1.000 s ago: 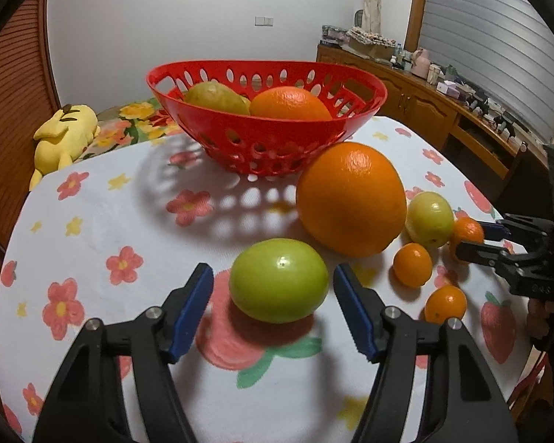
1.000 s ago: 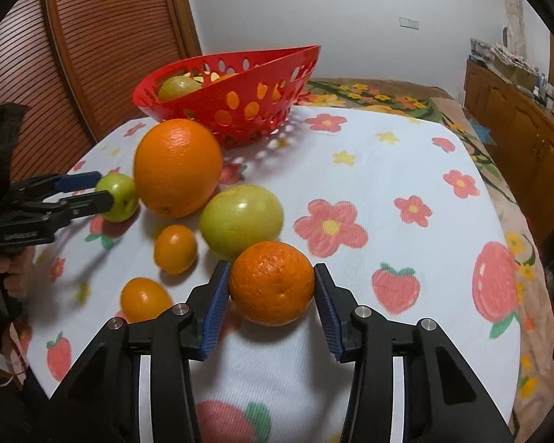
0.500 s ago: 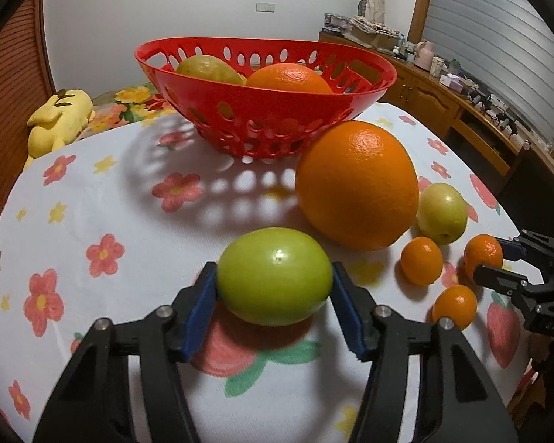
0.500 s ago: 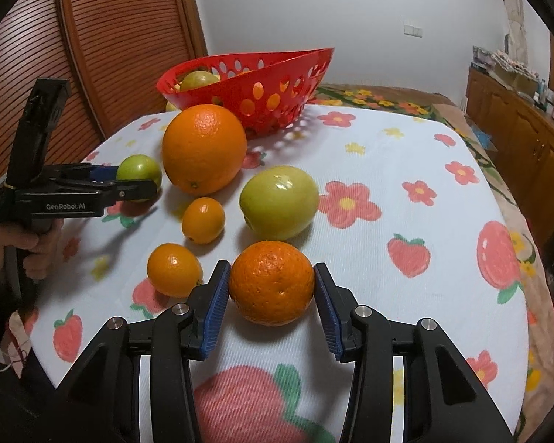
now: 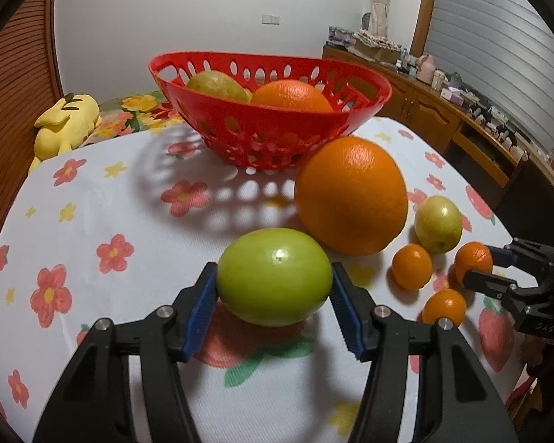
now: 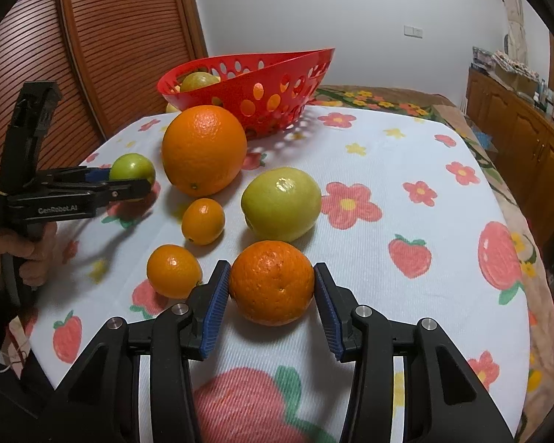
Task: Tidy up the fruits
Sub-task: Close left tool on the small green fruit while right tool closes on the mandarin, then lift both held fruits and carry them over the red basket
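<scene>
A green fruit (image 5: 274,276) is clamped btwn the pads of the left gripper (image 5: 274,297), near the tabletop's (image 5: 110,199) front edge. A mandarin (image 6: 271,282) is clenched by the right gripper (image 6: 271,304) toward the front-right corner. The red basket (image 5: 269,125) sits at the far edge w/ fruit inside.

Sideboard clutter (image 5: 443,77) too small to identify.

A home room: plush toy (image 5: 64,125), wooden sideboard (image 5: 443,118), flowered tablecloth (image 5: 92,229).

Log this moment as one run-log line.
left gripper: just closed on green fruit | right gripper: shut on tangerine | red basket: two fruits
</scene>
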`<action>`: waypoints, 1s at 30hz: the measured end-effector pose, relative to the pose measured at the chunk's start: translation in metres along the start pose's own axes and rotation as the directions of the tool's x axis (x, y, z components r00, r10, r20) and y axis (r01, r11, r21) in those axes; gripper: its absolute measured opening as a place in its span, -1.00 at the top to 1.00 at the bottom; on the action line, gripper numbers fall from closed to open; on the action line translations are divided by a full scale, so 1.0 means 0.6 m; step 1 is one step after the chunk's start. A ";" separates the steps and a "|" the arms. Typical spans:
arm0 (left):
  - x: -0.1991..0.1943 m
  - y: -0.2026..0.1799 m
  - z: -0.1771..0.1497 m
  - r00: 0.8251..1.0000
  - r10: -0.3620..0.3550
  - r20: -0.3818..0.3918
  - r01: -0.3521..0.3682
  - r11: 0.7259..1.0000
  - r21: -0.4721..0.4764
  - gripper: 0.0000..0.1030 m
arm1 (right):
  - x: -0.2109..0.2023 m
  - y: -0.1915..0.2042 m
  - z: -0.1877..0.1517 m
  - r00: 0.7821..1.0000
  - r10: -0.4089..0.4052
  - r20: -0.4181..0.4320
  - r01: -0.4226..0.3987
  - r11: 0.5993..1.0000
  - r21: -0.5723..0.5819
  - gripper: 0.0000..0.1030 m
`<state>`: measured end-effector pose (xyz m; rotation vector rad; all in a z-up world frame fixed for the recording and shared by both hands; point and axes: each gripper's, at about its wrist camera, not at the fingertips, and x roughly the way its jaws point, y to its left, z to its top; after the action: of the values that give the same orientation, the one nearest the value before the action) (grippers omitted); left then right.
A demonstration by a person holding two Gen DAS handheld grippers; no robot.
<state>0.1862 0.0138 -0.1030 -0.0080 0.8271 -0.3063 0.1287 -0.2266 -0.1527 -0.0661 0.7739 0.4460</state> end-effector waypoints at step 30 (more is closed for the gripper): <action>-0.110 -0.034 0.094 0.982 -0.020 0.188 0.015 1.000 0.026 -0.14 | -0.068 0.014 0.116 0.989 0.021 0.144 -0.011 0.997 -0.072 0.12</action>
<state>0.1802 0.0060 -0.0145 -0.0216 0.6357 -0.3269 0.1456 -0.2189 -0.0736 -0.0924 0.6167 0.4883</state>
